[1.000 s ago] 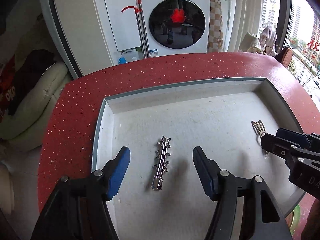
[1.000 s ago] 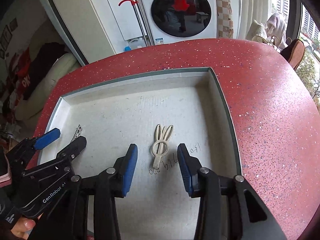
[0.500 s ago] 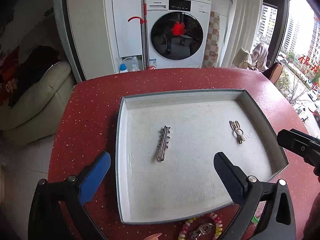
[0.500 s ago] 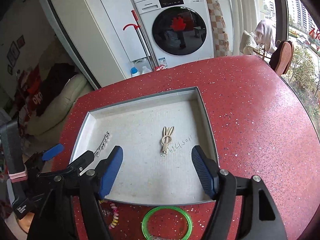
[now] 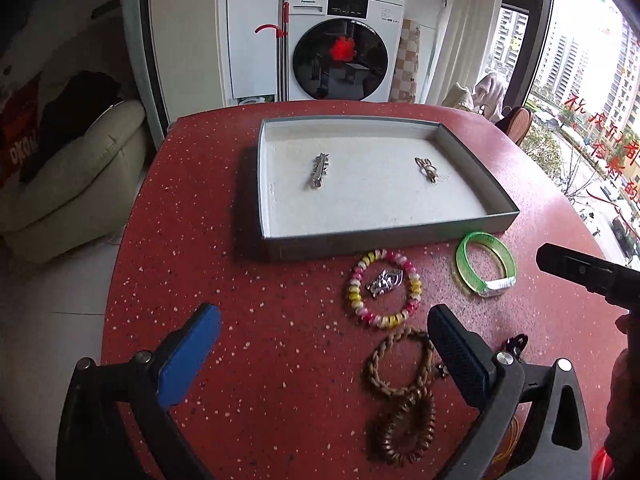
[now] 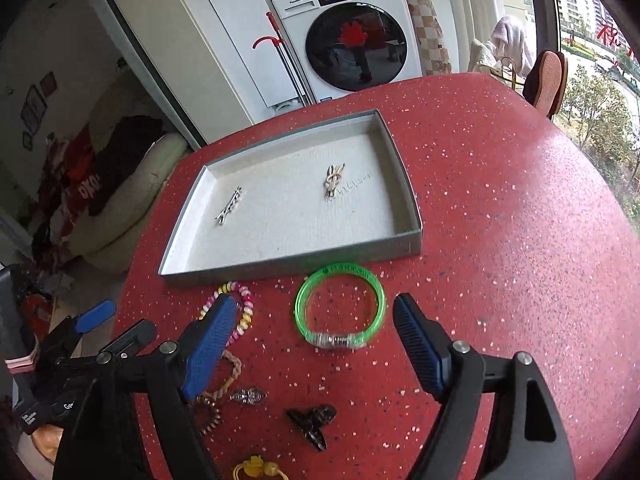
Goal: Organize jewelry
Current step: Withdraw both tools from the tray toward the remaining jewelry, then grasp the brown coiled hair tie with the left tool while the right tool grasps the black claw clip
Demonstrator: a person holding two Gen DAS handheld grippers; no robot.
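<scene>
A grey tray [image 5: 476, 224] [image 6: 288, 266] on the red table holds a silver hair clip [image 5: 319, 170] [image 6: 229, 211] and a cream rabbit-ear clip [image 5: 426, 169] [image 6: 334, 180]. In front of it lie a pink-yellow bead bracelet [image 5: 385, 289] [image 6: 240, 312] around a silver charm [image 5: 385, 281], a green bangle [image 5: 484, 264] [image 6: 340, 308], a braided brown bracelet [image 5: 400, 360] and a brown coil hair tie [image 5: 408, 428]. My left gripper [image 5: 320, 356] is open and empty above the table. My right gripper [image 6: 316, 348] is open and empty, straddling the bangle from above.
A dark claw clip [image 6: 314, 420], a silver brooch [image 6: 248, 395] and a yellow hair tie [image 6: 256, 468] lie near the front edge. A washing machine [image 5: 340, 44] and a cream sofa [image 5: 72, 176] stand beyond the table.
Both grippers have pulled back and up from inside the tray, leaving the two clips in it. Both jaws have opened wider. The loose jewelry in front of the tray has come into view.
</scene>
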